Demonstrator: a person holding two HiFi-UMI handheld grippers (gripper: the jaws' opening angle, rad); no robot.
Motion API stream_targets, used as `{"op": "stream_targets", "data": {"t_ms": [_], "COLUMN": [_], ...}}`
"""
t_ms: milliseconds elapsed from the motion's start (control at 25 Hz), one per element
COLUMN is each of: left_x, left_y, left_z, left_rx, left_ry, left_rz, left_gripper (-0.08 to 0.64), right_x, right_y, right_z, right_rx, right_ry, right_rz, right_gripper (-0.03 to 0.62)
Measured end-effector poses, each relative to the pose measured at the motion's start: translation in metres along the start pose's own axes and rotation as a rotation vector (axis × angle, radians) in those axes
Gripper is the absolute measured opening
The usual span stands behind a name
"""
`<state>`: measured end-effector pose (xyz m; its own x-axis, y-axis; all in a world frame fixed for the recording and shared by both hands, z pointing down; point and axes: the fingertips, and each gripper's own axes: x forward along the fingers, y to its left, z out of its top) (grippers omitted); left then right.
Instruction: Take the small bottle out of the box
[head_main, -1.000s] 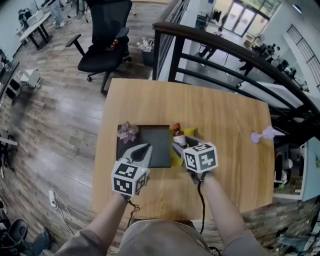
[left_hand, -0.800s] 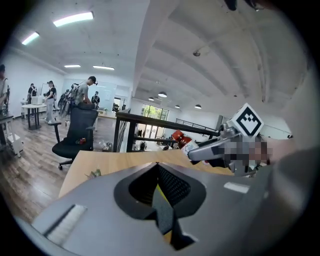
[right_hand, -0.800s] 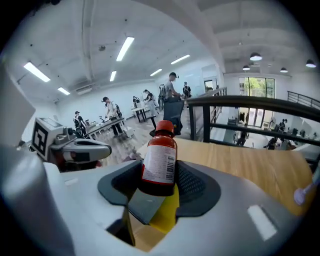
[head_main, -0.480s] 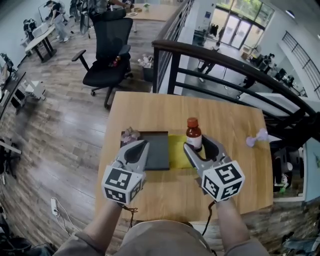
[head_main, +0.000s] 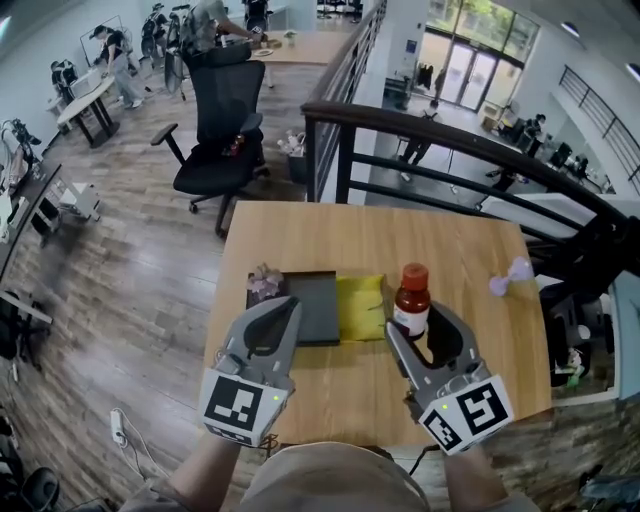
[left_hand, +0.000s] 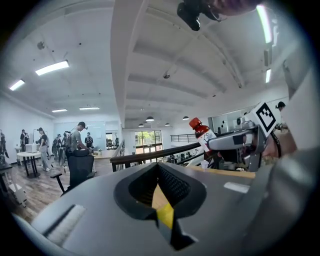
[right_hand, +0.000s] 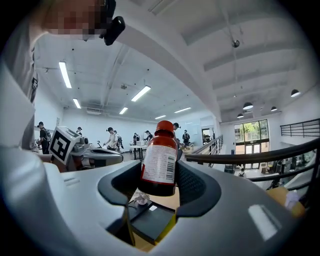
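An open office with a plank floor lies around one wooden table (head_main: 470, 250), with one black railing (head_main: 450, 125) beyond it. One black office chair (head_main: 222, 130) stands on the floor well beyond the one yellow box (head_main: 362, 305) and to its left. Near the box's left I hold my left gripper (head_main: 280, 312) above the table, jaws pinched together on nothing, with only a thin slit between the pads. One small pink flower-like thing (head_main: 265, 283) sits at the far left corner of one dark square slab (head_main: 318, 300), which lies flat against the box's left side. Just right of the box my right gripper (head_main: 418, 325) is clamped on the one small bottle (head_main: 411, 300), brown with a red cap and white label, upright, out of the box and off the table. One lilac thing (head_main: 510, 275) lies well right of the box, near the table's edge.
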<state>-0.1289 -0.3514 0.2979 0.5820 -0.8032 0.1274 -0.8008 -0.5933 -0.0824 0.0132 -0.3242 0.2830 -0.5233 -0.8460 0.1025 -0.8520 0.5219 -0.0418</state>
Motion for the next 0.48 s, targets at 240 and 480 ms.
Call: {"op": "stream_targets", "data": {"t_ms": [240, 480], "left_x": [-0.024, -0.034], "left_y": [-0.021, -0.030], "left_z": [-0.001, -0.007], "left_rx": [-0.043, -0.049], "left_ry": [0.007, 0.031], "left_rz": [0.001, -0.010], "left_gripper": [0.000, 0.000], "right_x": [-0.027, -0.035], "right_y": [0.015, 0.026], "right_z": [-0.016, -0.030], "right_rx": [0.023, 0.047], "right_ry": [0.022, 0.051], "right_rz": [0.017, 0.028], "right_gripper": [0.224, 0.224]}}
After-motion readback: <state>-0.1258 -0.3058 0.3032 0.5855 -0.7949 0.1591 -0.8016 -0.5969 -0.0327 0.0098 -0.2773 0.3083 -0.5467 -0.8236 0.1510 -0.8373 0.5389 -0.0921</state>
